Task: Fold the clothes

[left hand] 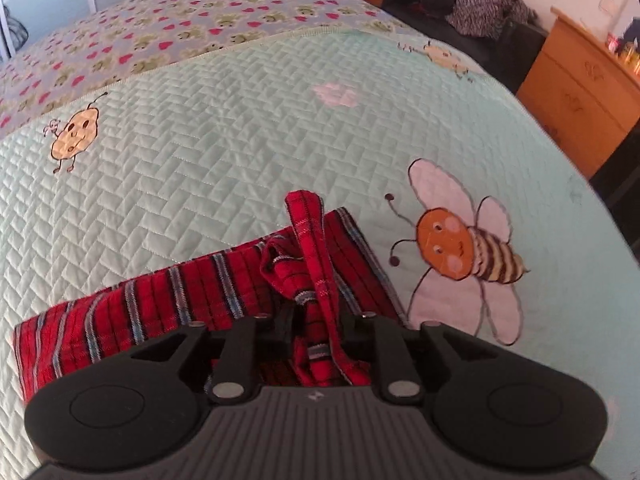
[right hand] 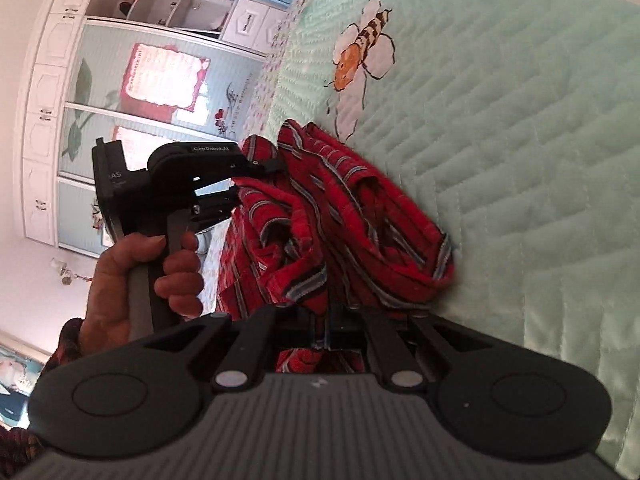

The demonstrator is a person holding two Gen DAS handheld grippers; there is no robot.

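Note:
A red garment with grey-blue stripes [left hand: 152,312] lies bunched on a pale green quilted bedspread [left hand: 240,128]. My left gripper [left hand: 316,328] is shut on a fold of it, and a narrow strip of the cloth stands up between the jaws. In the right wrist view the same red garment [right hand: 352,216] is crumpled in thick folds. My right gripper [right hand: 326,330] is shut on its near edge. The left gripper [right hand: 240,188], held by a person's hand [right hand: 160,272], pinches the far side of the cloth.
A bee picture [left hand: 468,256] is printed on the bedspread beside the garment. A heart-patterned blanket [left hand: 168,36] covers the far end of the bed. A wooden dresser [left hand: 580,100] and a dark sofa with clothes [left hand: 472,12] stand to the right. White wardrobes [right hand: 120,92] line the wall.

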